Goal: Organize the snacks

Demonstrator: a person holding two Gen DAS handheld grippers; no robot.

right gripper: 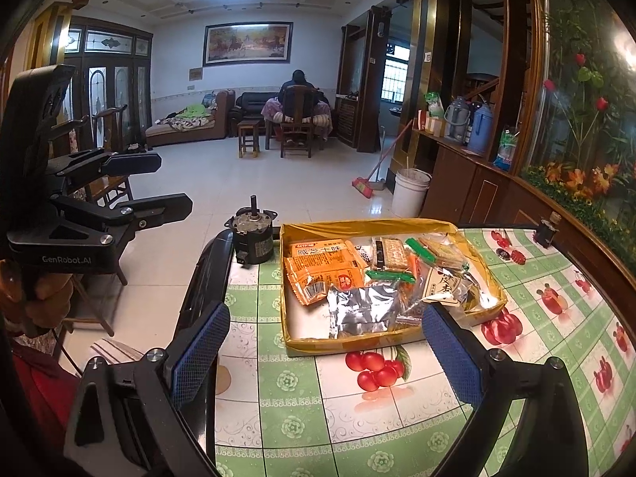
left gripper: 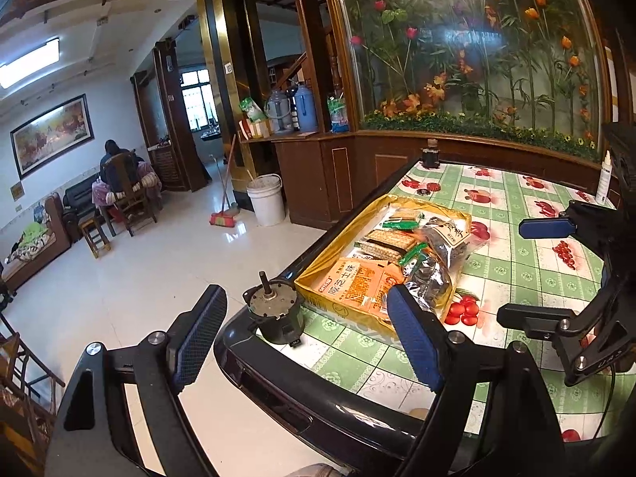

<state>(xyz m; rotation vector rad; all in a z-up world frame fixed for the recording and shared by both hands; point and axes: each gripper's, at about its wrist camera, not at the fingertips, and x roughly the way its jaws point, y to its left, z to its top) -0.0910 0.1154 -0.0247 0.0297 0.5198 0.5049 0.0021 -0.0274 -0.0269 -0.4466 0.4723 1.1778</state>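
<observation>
A shallow yellow tray lies on the fruit-print table and holds several snack packs. Among them are an orange packet, a silver foil bag, a cracker pack and a dark bag with a paper label. My left gripper hovers open off the table's left corner, short of the tray, with nothing held. My right gripper is open just in front of the tray's near rim, also with nothing held.
A small electric motor stands on the table corner left of the tray. A dark little bottle and a white bottle stand at the far edge. A person sits on a chair across the room.
</observation>
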